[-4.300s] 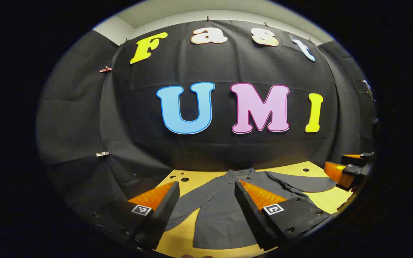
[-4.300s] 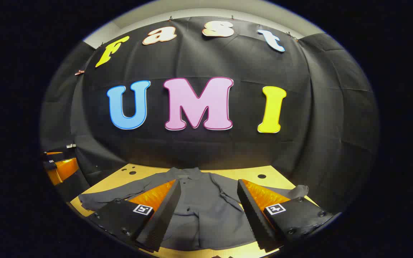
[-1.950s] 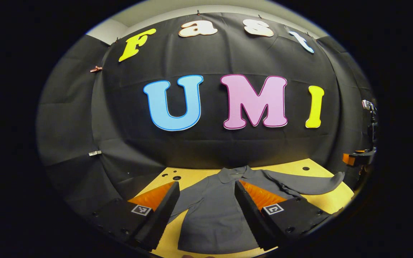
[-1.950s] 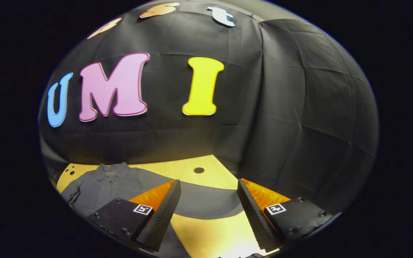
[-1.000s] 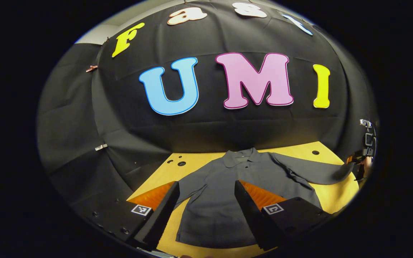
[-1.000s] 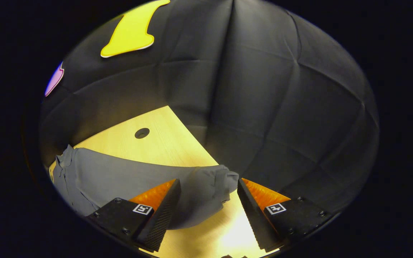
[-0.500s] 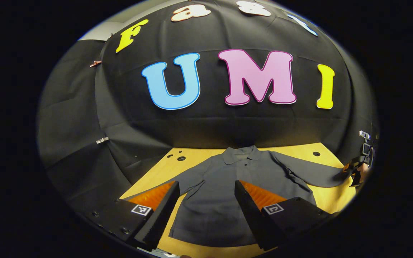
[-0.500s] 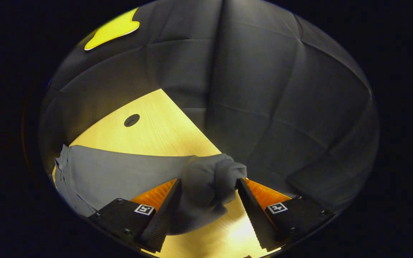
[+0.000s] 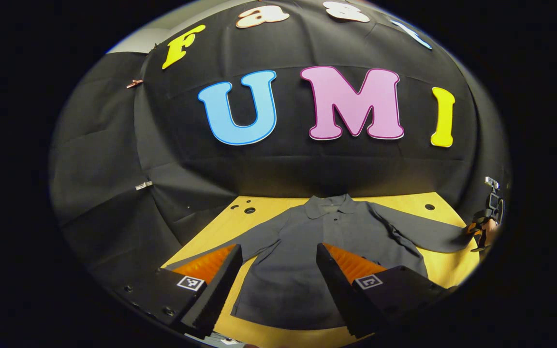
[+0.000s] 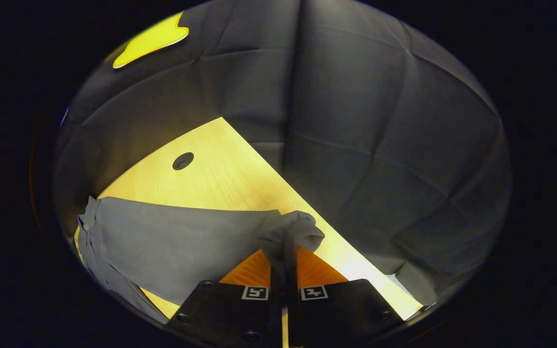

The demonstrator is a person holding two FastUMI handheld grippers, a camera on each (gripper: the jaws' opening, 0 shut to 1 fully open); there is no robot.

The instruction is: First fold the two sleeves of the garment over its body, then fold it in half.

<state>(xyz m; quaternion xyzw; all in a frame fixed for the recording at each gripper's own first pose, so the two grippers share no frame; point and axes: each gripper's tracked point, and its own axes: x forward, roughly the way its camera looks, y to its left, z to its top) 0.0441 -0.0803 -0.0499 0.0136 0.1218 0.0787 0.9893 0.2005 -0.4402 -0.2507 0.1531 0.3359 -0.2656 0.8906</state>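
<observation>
Right jaws newly closed on the cuff of one sleeve.

Half a second earlier the right gripper (image 10: 283, 270) stood wide astride the cuff (image 10: 290, 234); its jaws now pinch it, so the first sleeve fold can likely begin. The garment (image 9: 307, 251) lies flat, collar toward the wall, on the surface (image 9: 447, 270). The left gripper (image 9: 276, 280) hovers with jaws wide over the body, its own sleeve (image 9: 232, 244) just beside the left-hand jaw.

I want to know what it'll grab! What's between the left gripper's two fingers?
In the left gripper view, the flat body of the grey collared shirt on the yellow wooden table lies beyond the open left gripper, untouched.
</observation>
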